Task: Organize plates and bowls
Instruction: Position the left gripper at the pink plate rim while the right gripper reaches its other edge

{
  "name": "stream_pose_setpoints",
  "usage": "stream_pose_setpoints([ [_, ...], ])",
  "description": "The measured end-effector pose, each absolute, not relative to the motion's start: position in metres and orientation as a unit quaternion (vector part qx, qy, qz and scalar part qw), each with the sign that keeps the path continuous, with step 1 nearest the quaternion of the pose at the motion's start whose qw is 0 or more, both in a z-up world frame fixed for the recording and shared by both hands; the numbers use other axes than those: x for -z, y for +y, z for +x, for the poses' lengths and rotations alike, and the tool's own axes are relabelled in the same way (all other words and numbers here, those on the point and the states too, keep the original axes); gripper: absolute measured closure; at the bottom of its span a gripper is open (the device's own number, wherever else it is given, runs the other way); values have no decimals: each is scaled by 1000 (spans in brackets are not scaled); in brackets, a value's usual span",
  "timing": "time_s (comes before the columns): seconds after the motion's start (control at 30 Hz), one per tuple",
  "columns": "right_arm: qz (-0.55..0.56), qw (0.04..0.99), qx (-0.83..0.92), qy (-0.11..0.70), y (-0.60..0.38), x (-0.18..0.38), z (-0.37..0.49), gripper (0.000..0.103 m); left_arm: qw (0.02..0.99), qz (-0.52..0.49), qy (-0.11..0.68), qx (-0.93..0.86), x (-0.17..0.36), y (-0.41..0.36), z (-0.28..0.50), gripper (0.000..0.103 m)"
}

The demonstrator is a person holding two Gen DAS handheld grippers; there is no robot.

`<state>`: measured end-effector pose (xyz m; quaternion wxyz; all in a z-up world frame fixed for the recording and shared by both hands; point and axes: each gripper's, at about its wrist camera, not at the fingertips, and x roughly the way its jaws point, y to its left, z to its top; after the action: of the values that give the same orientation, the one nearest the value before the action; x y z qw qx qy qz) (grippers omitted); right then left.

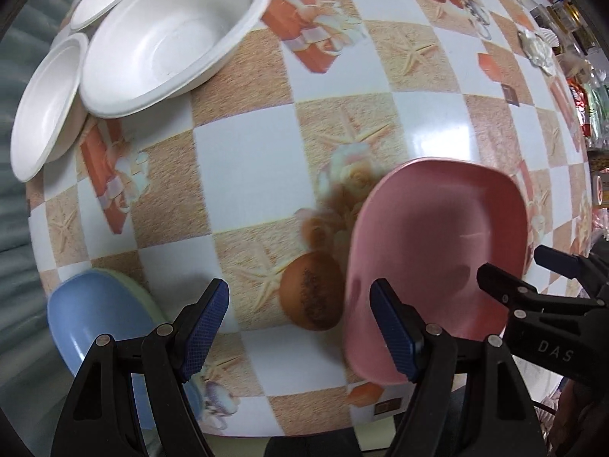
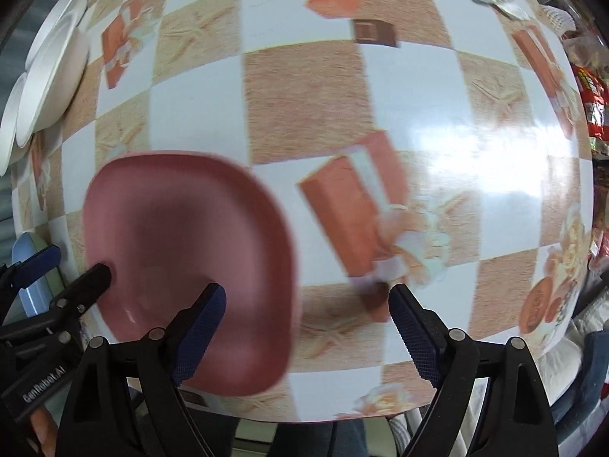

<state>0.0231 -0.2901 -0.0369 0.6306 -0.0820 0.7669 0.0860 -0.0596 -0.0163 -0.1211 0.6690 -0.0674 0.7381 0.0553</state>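
Pink plate lies flat on the desk, rim up, between the two hand-held grippers, nothing stacked on it

Left hand-held gripper points down with jaws apart and nothing between the pads; the plate sits just to its right, its right finger over the plate's near left edge. Right hand-held gripper also points down, jaws wide and empty; the plate sits to its left, with the left finger over the near rim. Both look about equally near; right jaws hang mostly over bare desk, so a shift left looks needed before any pinch

Plate is a rounded square, no strong long axis; in the left view it runs slightly longer from near edge to far edge

Blue plate lies at the near left desk edge on top of a pale green one, partly hidden behind the left finger. White bowls cluster at the far left corner, overlapping. Likely target for pink is the blue stack, to the left
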Motion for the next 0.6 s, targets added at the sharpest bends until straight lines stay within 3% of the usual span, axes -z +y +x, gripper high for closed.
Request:
stream_pose_setpoints([
  [0.37, -100, 625, -84, 769, -298, 41, 27, 15, 679, -48, 731, -50, 143, -33, -47, 22],
  [0.53, -66, 627, -57, 774, -308, 42, 17, 13, 687, -16, 726, -32, 147, -52, -36, 5],
  [0.6, -68, 623, -55, 778, -312, 46, 11, 3, 682, -30, 730, -33, 152, -48, -36, 0],
])
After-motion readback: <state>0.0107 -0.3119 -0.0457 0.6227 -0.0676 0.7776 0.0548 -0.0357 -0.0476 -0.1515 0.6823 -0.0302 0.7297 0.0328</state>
